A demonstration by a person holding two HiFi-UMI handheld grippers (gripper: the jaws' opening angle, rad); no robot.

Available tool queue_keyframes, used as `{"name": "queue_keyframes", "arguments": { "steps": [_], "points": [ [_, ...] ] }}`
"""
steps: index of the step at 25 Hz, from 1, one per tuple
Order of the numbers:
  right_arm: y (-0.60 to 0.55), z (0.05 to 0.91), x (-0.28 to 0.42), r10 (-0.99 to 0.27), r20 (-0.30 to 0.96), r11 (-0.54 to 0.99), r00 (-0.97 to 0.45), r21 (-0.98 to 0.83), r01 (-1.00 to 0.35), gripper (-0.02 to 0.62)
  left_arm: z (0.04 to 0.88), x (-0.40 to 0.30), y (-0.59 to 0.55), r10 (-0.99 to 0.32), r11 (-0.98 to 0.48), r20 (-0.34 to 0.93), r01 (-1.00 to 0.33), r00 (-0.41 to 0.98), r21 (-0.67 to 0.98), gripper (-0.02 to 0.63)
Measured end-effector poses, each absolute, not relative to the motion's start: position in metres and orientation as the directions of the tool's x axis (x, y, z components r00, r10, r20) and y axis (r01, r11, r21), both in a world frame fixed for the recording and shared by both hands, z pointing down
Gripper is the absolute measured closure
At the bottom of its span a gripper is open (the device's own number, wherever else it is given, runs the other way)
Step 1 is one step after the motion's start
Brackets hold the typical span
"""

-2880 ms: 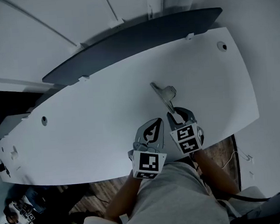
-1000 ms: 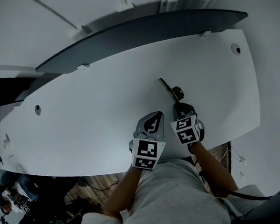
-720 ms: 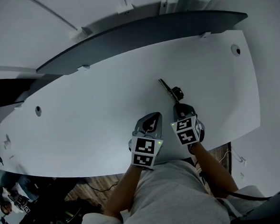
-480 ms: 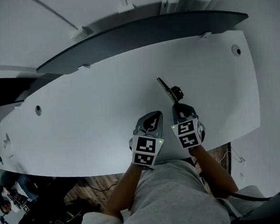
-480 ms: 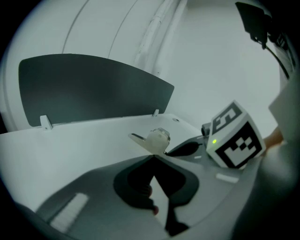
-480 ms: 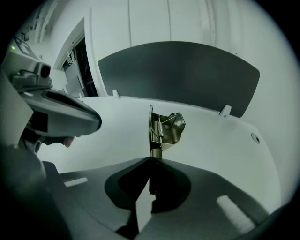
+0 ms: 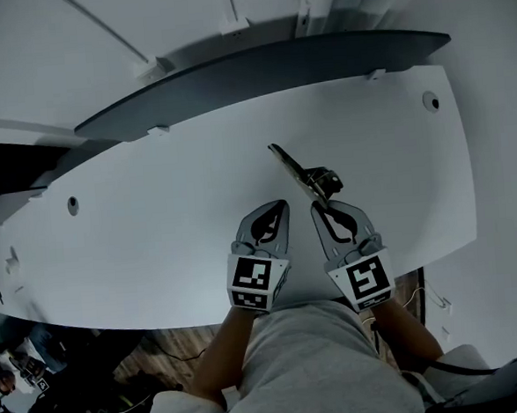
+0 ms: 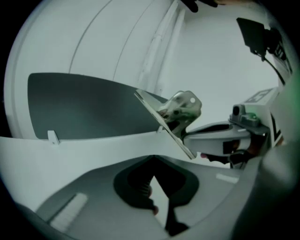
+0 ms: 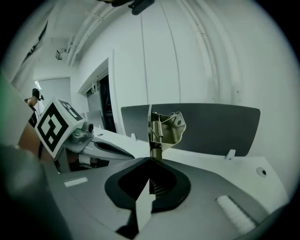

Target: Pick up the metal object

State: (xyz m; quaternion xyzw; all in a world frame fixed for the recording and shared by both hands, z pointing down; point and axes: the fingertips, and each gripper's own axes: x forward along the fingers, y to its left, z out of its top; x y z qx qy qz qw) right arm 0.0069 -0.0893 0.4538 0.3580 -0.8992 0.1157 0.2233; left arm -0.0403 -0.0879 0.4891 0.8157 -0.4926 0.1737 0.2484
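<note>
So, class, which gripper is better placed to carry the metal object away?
Right. The right gripper is shut on the metal object, held above the table; the left gripper is shut and empty beside it.

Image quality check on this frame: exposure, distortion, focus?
Head view: underexposed, bluish, barrel distortion bows the long white table. Left gripper view: fisheye with black corners, green out-of-focus smear at right edge, grey metal spring bracket slightly soft. Right gripper view: same fisheye, bracket sharp, near-left foreground blurred.
</note>
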Motion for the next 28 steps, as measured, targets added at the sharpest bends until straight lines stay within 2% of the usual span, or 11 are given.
{"name": "queue_keyframes", "arguments": {
  "steps": [5,8,13,16,20,21,22,23,28],
  "points": [
    [-0.071,0.410,0.000,-0.565,0.365,0.800,-0.740,0.026,-0.599,0.594,0.435,-0.046,-0.080,-0.806,-0.411,0.410,-0.902,0.427,0.133,0.606],
    [-0.055,0.399,0.000,-0.539,0.332,0.826,-0.774,0.030,-0.563,0.594,0.417,-0.044,-0.067,-0.831,-0.400,0.354,-0.904,0.428,0.153,0.607],
    [-0.030,0.377,0.000,-0.499,0.211,0.851,-0.841,-0.061,-0.521,0.594,0.384,-0.040,-0.041,-0.835,-0.439,0.270,-0.876,0.480,0.201,0.606],
    [-0.007,0.359,0.001,-0.435,0.153,0.885,-0.887,-0.107,-0.453,0.594,0.349,-0.037,-0.021,-0.843,-0.469,0.179,-0.856,0.507,0.218,0.606],
    [0.022,0.338,-0.001,-0.275,0.080,0.950,-0.958,-0.133,-0.284,0.594,0.310,-0.039,0.013,-0.834,-0.516,0.082,-0.823,0.546,0.237,0.603],
    [0.029,0.334,0.000,-0.241,0.068,0.961,-0.968,-0.125,-0.248,0.594,0.304,-0.038,0.023,-0.817,-0.545,0.063,-0.803,0.573,0.240,0.561],
    [0.036,0.331,0.000,-0.215,0.056,0.969,-0.975,-0.113,-0.220,0.594,0.300,-0.036,0.033,-0.796,-0.578,0.046,-0.780,0.604,0.239,0.457],
    [0.042,0.328,0.000,-0.196,0.045,0.975,-0.980,-0.103,-0.199,0.594,0.296,-0.034,0.042,-0.776,-0.607,0.031,-0.759,0.630,0.236,0.414],
    [0.073,0.306,-0.007,-0.084,0.019,0.995,-0.996,-0.052,-0.085,0.594,0.273,-0.032,0.061,-0.713,-0.691,-0.034,-0.692,0.701,0.210,0.365]
  ]
}}
